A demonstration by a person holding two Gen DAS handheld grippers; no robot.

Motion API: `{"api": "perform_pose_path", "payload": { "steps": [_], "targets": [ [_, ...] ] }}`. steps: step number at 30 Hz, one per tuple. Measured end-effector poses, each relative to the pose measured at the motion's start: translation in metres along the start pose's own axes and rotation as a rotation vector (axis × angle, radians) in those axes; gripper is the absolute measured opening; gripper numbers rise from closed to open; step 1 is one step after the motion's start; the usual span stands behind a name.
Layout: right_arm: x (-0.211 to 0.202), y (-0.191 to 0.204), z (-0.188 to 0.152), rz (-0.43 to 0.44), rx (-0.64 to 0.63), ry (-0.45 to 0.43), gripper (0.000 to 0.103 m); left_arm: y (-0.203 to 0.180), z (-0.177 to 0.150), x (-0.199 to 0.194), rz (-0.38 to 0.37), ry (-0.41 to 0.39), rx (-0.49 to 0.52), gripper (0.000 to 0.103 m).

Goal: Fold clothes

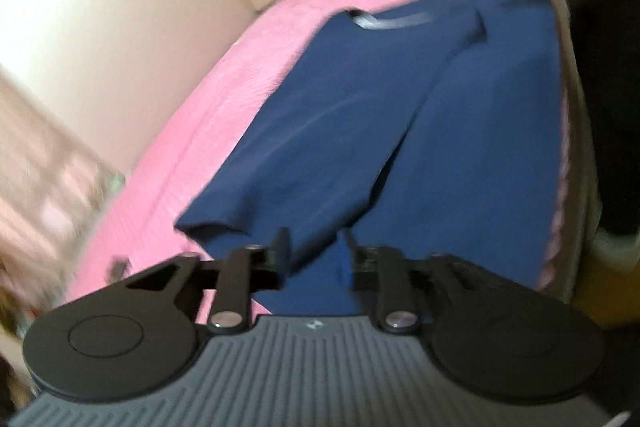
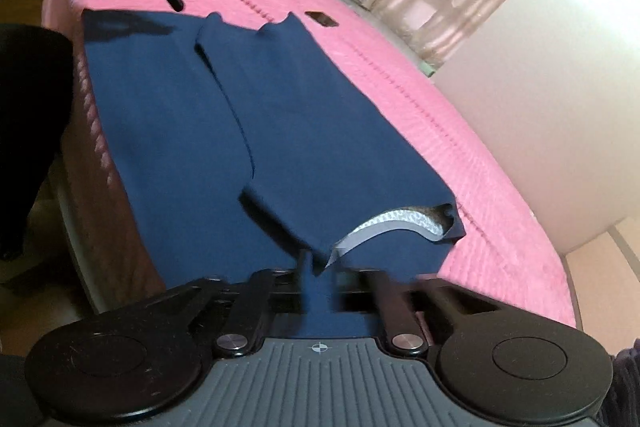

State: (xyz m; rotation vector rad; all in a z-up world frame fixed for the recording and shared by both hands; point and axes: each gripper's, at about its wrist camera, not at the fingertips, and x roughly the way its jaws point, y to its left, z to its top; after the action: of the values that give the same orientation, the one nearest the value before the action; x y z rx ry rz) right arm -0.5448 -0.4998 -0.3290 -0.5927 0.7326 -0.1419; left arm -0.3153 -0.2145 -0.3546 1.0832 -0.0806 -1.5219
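Navy garment (image 2: 168, 131) is spread on the pink bed cover (image 2: 420, 99), partly folded along its length, a grey-lined neck opening (image 2: 396, 223) seen at one end; the left hand-held gripper (image 1: 314, 255) is held low at the opposite end, its fingers set apart with a fold of blue cloth between them, though firm pinching cannot be told through the blur; the right hand-held gripper (image 2: 320, 279) is angled over the collar end, its fingers drawn in on a strip of the cloth beside the neck opening.
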Motion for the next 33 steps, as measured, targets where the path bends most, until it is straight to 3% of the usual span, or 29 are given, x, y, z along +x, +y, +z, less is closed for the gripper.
{"api": "perform_pose_path", "payload": {
  "steps": [1, 4, 8, 10, 11, 12, 14, 16, 17, 23, 29, 33],
  "targets": [
    [-0.004, -0.004, -0.003, 0.007, 0.007, -0.016, 0.076, 0.001, 0.000, 0.006, -0.004, 0.001, 0.030, 0.027],
    [-0.001, -0.011, -0.001, 0.028, 0.011, -0.018, 0.076, 0.006, -0.001, 0.024, -0.014, 0.005, 0.120, 0.028],
    [0.012, -0.010, 0.004, 0.030, -0.096, -0.001, 0.076, 0.012, -0.002, 0.048, -0.029, 0.010, 0.240, 0.028],
    [0.017, -0.011, 0.006, 0.049, -0.151, 0.004, 0.076, 0.026, 0.001, 0.055, -0.040, 0.006, 0.189, 0.029],
    [0.021, -0.011, 0.008, 0.061, -0.173, 0.006, 0.073, 0.035, 0.003, 0.057, -0.047, 0.004, 0.140, 0.031],
    [0.026, -0.011, 0.010, 0.074, -0.194, 0.007, 0.062, 0.042, 0.004, 0.058, -0.053, 0.002, 0.092, 0.032],
    [0.038, -0.012, 0.013, 0.105, -0.232, 0.020, 0.050, 0.056, 0.004, 0.059, -0.064, -0.001, 0.003, 0.036],
    [0.048, -0.016, 0.016, 0.143, -0.250, 0.034, 0.026, 0.062, 0.002, 0.058, -0.065, 0.001, -0.044, 0.036],
    [0.052, -0.021, 0.019, 0.161, -0.230, 0.042, 0.000, 0.061, 0.001, 0.056, -0.058, 0.004, -0.041, 0.036],
    [0.054, -0.083, 0.037, 0.174, 0.167, 0.005, 0.000, 0.033, -0.001, 0.028, -0.005, -0.021, 0.091, 0.036],
    [0.062, -0.111, 0.047, 0.125, 0.276, -0.001, 0.000, 0.009, 0.002, 0.007, -0.081, -0.077, 0.168, 0.036],
    [0.072, -0.138, 0.055, 0.148, 0.418, 0.015, 0.000, 0.009, 0.008, 0.016, -0.080, -0.090, 0.186, 0.036]
  ]
}}
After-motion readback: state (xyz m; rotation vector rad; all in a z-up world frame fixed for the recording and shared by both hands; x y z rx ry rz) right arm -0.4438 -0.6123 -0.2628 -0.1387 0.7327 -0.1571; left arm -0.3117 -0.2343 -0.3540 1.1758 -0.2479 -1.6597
